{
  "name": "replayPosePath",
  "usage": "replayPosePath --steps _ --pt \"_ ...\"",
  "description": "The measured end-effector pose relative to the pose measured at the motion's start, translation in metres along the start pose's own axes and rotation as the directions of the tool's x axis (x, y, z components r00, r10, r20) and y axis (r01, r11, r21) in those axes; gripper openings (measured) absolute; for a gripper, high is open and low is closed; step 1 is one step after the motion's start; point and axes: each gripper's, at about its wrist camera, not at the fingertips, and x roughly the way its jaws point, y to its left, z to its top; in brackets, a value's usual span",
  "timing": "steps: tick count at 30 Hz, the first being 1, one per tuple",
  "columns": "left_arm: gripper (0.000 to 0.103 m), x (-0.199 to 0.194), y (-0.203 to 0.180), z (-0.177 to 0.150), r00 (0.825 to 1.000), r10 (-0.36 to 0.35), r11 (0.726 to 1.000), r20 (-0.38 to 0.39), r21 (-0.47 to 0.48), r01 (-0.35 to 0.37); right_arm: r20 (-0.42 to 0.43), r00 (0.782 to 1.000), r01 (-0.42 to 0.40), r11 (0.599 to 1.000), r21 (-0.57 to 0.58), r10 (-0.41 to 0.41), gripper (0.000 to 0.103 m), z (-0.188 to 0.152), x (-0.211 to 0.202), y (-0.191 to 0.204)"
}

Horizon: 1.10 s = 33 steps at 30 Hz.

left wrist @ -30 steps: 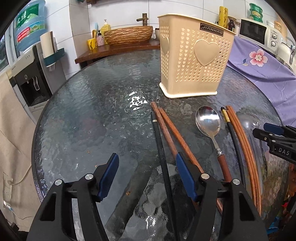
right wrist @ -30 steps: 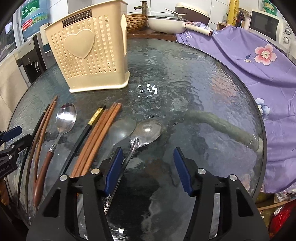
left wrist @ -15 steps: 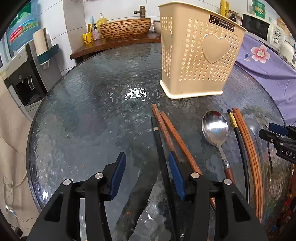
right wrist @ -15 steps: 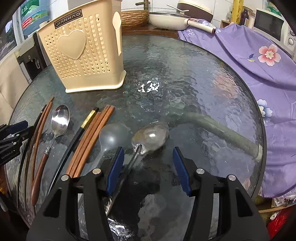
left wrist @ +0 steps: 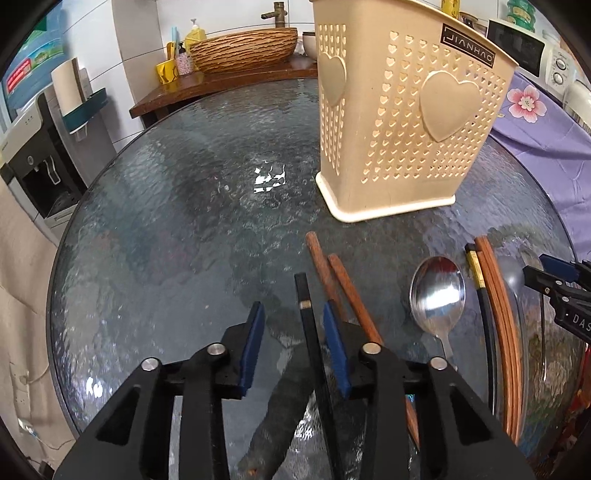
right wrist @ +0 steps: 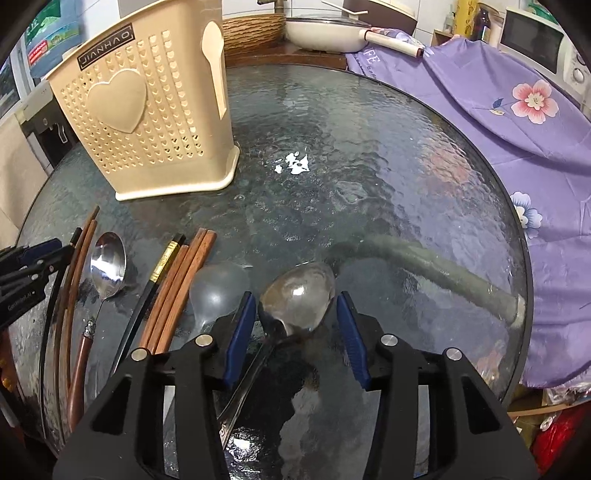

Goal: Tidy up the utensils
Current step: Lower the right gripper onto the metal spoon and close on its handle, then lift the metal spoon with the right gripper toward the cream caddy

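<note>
My left gripper [left wrist: 293, 314] hovers low over the glass table [left wrist: 166, 229], its jaws closing around a black chopstick [left wrist: 304, 295] without pressing it. Two brown chopsticks [left wrist: 334, 273] lie just right of it, then a steel spoon with a brown handle [left wrist: 437, 291]. My right gripper [right wrist: 295, 302] has closing jaws astride the bowl of a steel spoon [right wrist: 299, 293]; the pads do not clamp it. A clear spoon [right wrist: 218, 284] and a bundle of brown chopsticks [right wrist: 184, 280] lie to its left. The beige perforated utensil basket [left wrist: 402, 122] [right wrist: 147, 110] stands upright behind them.
A purple flowered cloth [right wrist: 517, 110] covers the table's right side. A wooden counter with a woven bowl [left wrist: 243, 48] and a white pan [right wrist: 325, 33] lies beyond the far rim. A water dispenser [left wrist: 33, 155] stands at left.
Both grippers have moved forward toward the basket and their jaws have narrowed. The steel spoon's bowl now sits between the right pads, and the left pads stand closer around the black chopstick.
</note>
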Motion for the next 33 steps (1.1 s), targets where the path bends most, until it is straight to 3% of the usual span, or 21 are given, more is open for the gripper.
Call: replayPosePath --steps 6,16,21,33 --pt "0.018 0.003 -0.004 0.005 1.000 0.000 1.000 -0.011 0.022 0.000 -0.019 1.000 -0.007 1.000 -0.013 0.007 0.042 0.008 0.004 0.000" --pt "0.012 0.005 -0.005 0.005 1.000 -0.006 1.000 -0.010 0.016 0.007 -0.001 1.000 -0.004 1.000 -0.010 0.004 0.040 0.006 0.006 0.003" --pt "0.009 0.005 0.003 0.008 0.999 -0.037 0.999 -0.009 -0.019 0.037 0.060 0.998 -0.018 1.000 -0.017 0.019 0.039 0.008 -0.004 0.005" --pt "0.008 -0.020 0.012 0.020 0.996 -0.049 0.998 0.080 -0.037 0.053 0.167 0.983 -0.076 0.997 -0.017 0.078 0.039 0.013 -0.029 0.002"
